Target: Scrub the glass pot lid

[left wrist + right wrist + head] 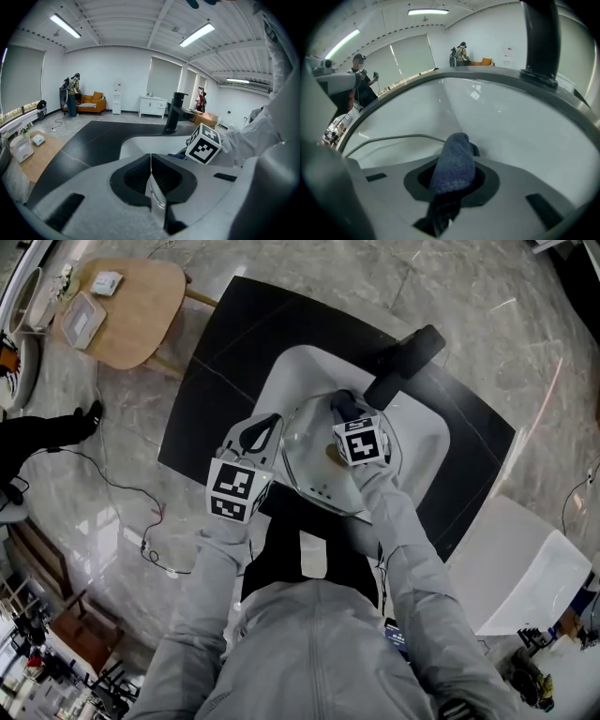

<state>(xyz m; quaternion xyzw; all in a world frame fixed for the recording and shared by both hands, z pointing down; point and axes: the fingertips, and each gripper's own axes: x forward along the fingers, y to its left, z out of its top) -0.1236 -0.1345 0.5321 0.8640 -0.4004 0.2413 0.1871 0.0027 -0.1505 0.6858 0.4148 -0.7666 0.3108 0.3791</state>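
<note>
Over the white sink (424, 444), set in a black counter (214, 381):

1. Glass pot lid (314, 465). Clear, with a metal rim; held tilted above the basin, between the two grippers. In the left gripper view its rim edge (157, 199) runs up between the jaws. In the right gripper view the rim shows as a thin grey arc (401, 137) across the basin.

2. Left gripper (265, 429). At the lid's left edge. Jaws brought together on the lid's rim, with only the thin edge between them (151, 161).

3. Right gripper (342, 409). Over the lid's far side, with its marker cube (362, 441) uppermost; the cube also shows in the left gripper view (204, 144). Jaws clamped on a cloth (454, 177).

4. Blue cloth (453, 161). Folded, dark blue, standing out past the jaw tips towards the basin; its tip (343, 403) lies at the lid's far edge. Whether it touches the glass cannot be told.

5. Black faucet (405, 364). On the counter behind the sink, upright (175, 112), with the spout reaching over the basin (541, 42).

6. Wooden table (141, 315). On the floor, well apart from the counter, at upper left.
</note>
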